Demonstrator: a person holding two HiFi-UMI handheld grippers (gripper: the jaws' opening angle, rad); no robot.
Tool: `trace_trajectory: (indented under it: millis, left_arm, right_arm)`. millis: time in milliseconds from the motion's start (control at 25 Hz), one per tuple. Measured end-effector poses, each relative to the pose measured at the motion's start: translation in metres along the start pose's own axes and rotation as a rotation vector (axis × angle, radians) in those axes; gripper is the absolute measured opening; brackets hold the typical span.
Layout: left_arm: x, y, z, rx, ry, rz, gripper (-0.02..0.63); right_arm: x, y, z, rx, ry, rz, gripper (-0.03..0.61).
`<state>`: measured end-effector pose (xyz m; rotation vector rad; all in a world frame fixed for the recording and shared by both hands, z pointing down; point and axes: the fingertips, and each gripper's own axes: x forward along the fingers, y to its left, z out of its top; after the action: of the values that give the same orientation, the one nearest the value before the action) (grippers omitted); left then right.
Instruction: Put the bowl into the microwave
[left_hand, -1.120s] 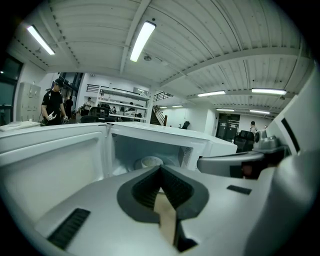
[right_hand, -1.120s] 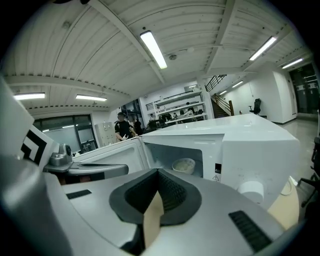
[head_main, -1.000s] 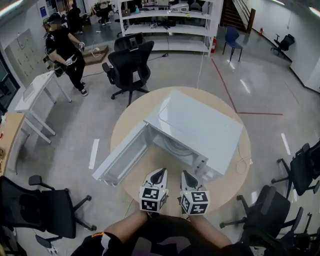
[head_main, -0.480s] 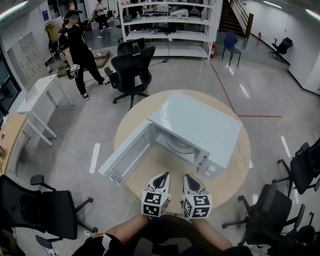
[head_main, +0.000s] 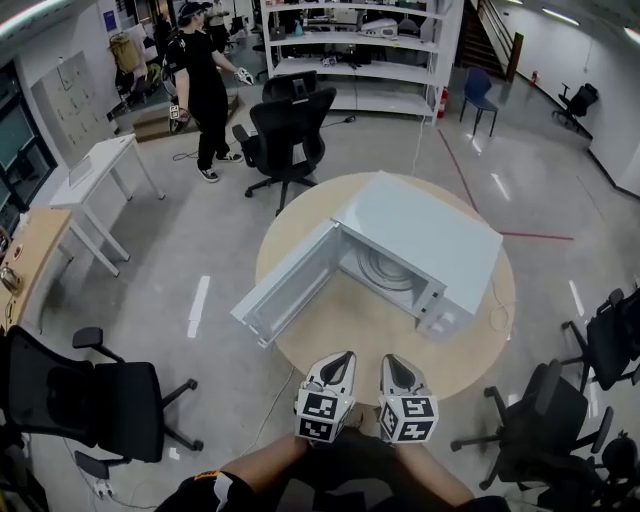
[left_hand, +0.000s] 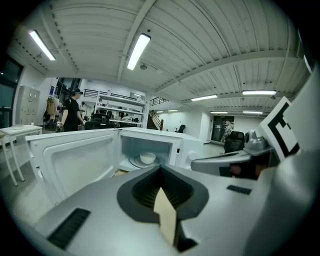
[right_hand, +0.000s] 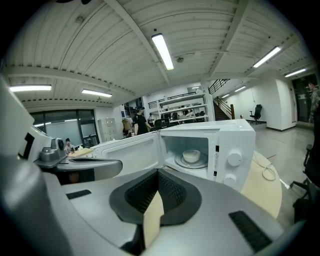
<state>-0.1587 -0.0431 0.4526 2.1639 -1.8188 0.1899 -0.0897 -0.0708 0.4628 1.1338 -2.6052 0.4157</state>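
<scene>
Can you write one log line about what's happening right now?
bowl: inside microwave, on turntable | door: open | left gripper: jaws shut, empty | right gripper: jaws shut, empty

A white microwave (head_main: 425, 235) stands on a round wooden table (head_main: 370, 338), set at an angle to the table's edge. Its door (head_main: 288, 285) hangs wide open, swung out to the left past the table's rim, with the pale inner face showing. Two round knobs sit one above the other on the control panel at the right of the opening. Inside the cavity, a small white bowl (right_hand: 191, 155) sits upright on the glass turntable (right_hand: 192, 163), near its middle. From the head view the bowl itself can't be made out.
</scene>
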Motion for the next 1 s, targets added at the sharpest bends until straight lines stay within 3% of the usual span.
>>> trace_trajectory:
  millis: [400,1000]
  left_arm:
    - [-0.076,0.000,-0.026,-0.035,-0.047,0.039,0.046]
    - [-0.156,-0.054,-0.046,-0.016,-0.067,0.020,0.046]
  right_arm:
    - [-0.039,0.048,-0.033,-0.037,0.016,0.023,0.017]
    - [-0.132,0.081,-0.060,-0.041,0.004,0.018,0.017]
